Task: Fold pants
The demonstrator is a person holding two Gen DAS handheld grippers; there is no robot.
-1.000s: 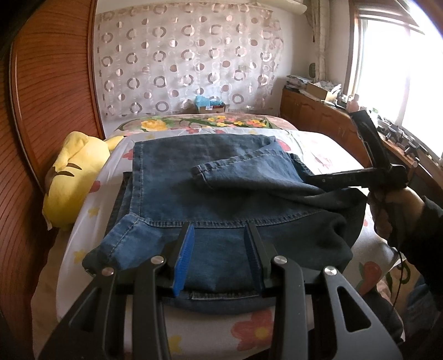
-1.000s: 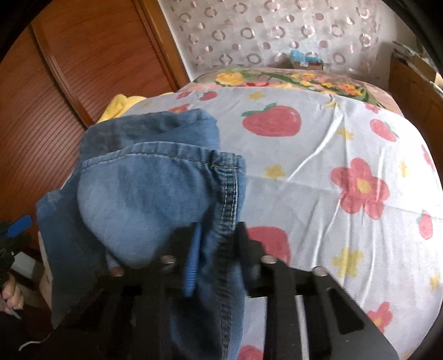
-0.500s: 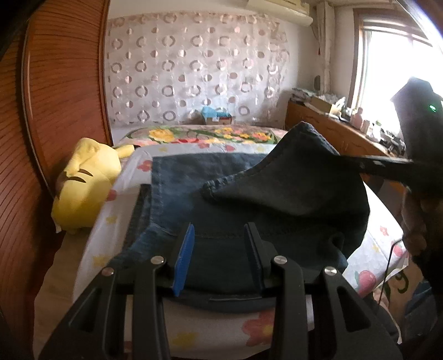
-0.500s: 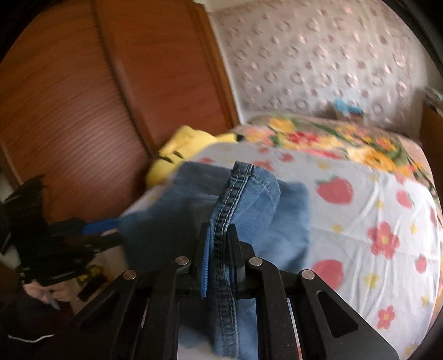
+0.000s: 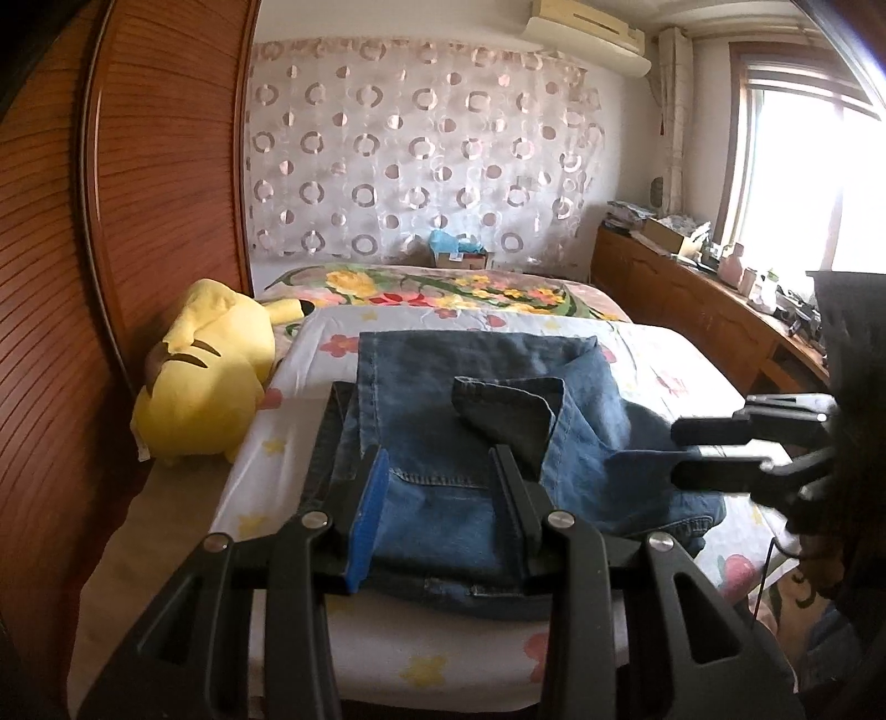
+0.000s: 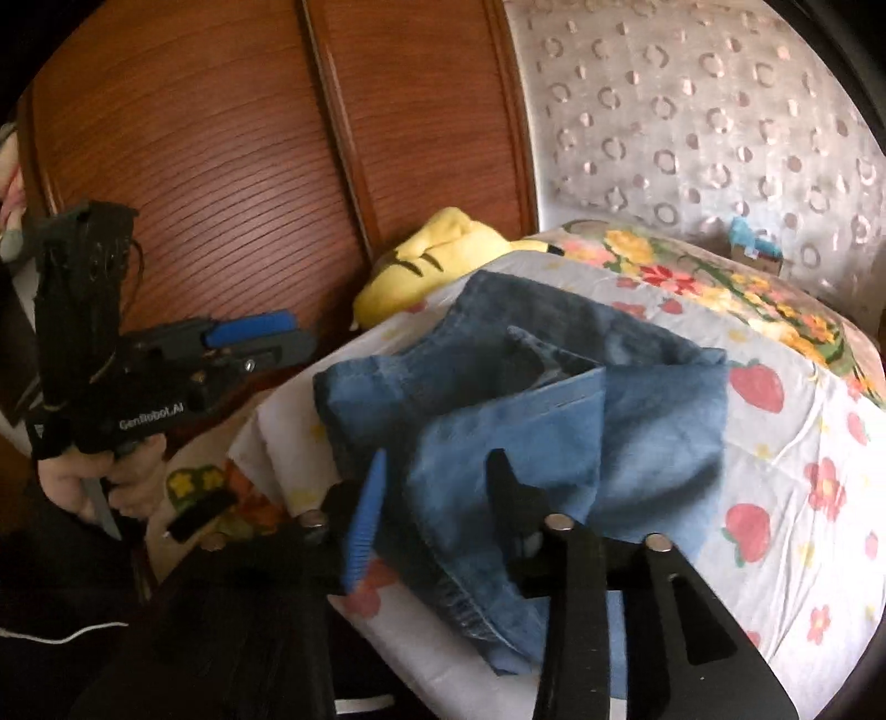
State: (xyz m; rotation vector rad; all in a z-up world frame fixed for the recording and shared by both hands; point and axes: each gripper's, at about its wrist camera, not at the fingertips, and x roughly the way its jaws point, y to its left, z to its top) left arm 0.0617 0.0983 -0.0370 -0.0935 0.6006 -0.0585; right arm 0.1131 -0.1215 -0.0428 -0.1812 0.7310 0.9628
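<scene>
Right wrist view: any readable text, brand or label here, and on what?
"GenRobot.AI": white lettering on the black body of the left hand-held gripper, slightly blurred.
Box by the far curtain: label too small to read.
Nothing else legible in either view.

A home bedroom: a bed (image 5: 664, 354) in a flower-and-strawberry sheet; a yellow plush toy (image 5: 205, 387) against wooden wardrobe doors (image 5: 155, 194); a ring-patterned curtain (image 5: 415, 155); an air conditioner (image 5: 587, 27); a cluttered sideboard (image 5: 681, 288) under a bright window (image 5: 803, 177).
</scene>
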